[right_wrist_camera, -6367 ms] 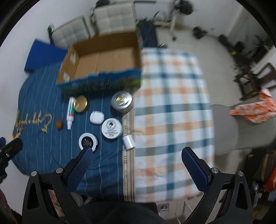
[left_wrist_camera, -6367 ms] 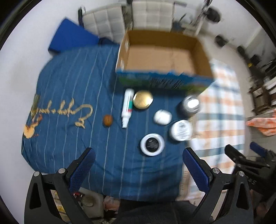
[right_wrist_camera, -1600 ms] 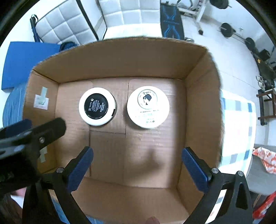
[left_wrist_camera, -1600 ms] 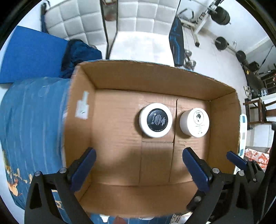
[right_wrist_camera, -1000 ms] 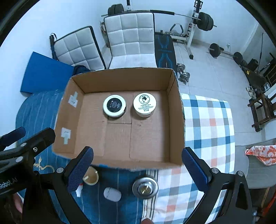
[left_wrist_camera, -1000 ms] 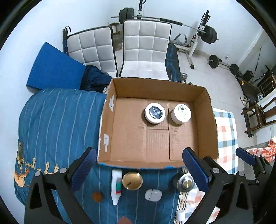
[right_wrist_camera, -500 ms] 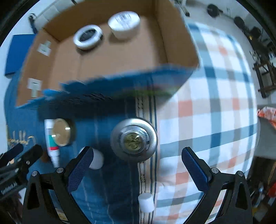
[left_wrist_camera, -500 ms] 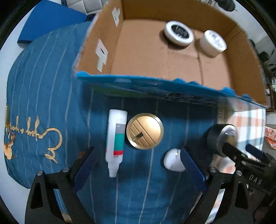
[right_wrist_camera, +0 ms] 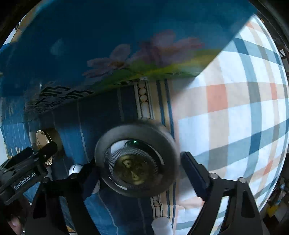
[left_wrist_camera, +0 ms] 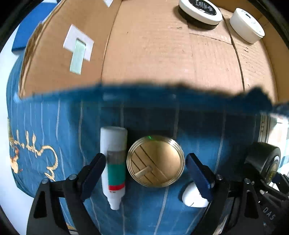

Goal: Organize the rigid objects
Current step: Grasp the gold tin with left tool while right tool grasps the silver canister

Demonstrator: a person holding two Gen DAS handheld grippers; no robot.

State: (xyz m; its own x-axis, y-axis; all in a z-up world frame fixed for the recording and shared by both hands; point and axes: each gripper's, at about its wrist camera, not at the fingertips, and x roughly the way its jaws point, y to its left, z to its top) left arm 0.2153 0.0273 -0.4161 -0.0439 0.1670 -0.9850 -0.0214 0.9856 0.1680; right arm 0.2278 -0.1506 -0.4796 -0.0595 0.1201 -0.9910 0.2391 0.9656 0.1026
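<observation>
Jaws closing on both: our left gripper (left_wrist_camera: 145,170) brackets the gold lid (left_wrist_camera: 155,161), untouched; our right gripper (right_wrist_camera: 137,169) straddles the black tin (right_wrist_camera: 135,160).

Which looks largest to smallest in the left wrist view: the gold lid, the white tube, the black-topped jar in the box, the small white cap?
1. Gold lid and white tube: similar, the tube longer but narrower; not ranked.
2. Black-topped jar: looks smaller, but lies farther away, so unsure.
3. Small white cap: smallest, partly hidden.
</observation>
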